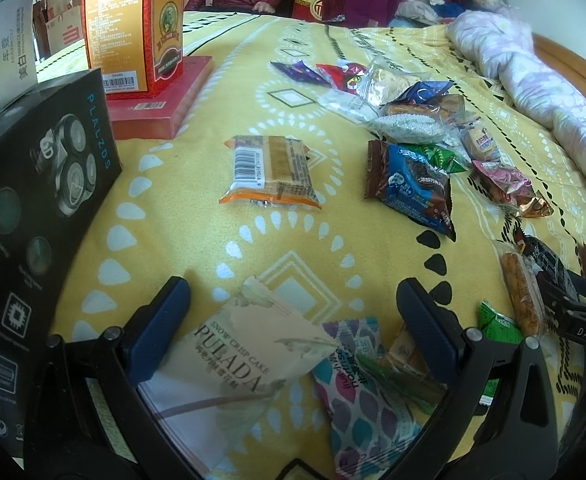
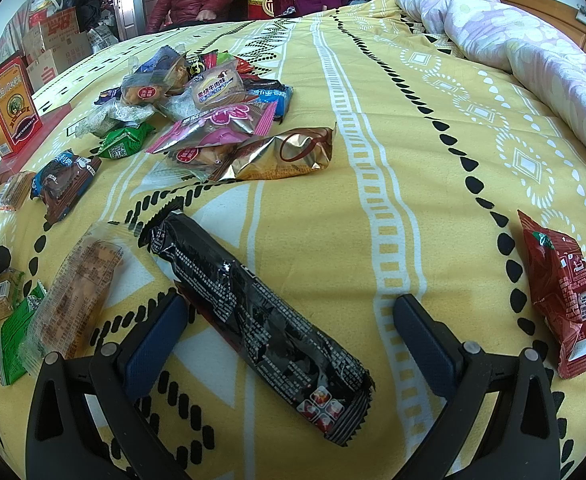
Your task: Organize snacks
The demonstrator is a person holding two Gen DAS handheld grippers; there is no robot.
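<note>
My left gripper [image 1: 293, 312] is spread wide, holding nothing; a cream PULADA packet [image 1: 249, 356] lies between its fingers on the yellow bedspread [image 1: 197, 240]. My right gripper [image 2: 289, 320] is likewise wide open and empty, straddling a long black snack pack [image 2: 253, 316]. The snack pile [image 2: 213, 120] sits far left.

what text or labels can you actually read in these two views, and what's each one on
"PLALZDS": black box, left wrist view.
"SNOW CRISP CAKE" and "PULADA": pale packet between the left gripper fingers.
"DAS": black gripper part, right edge.
Chinese print on the red-and-orange box, the long black packet and other wrappers: too small or blurred.
</note>
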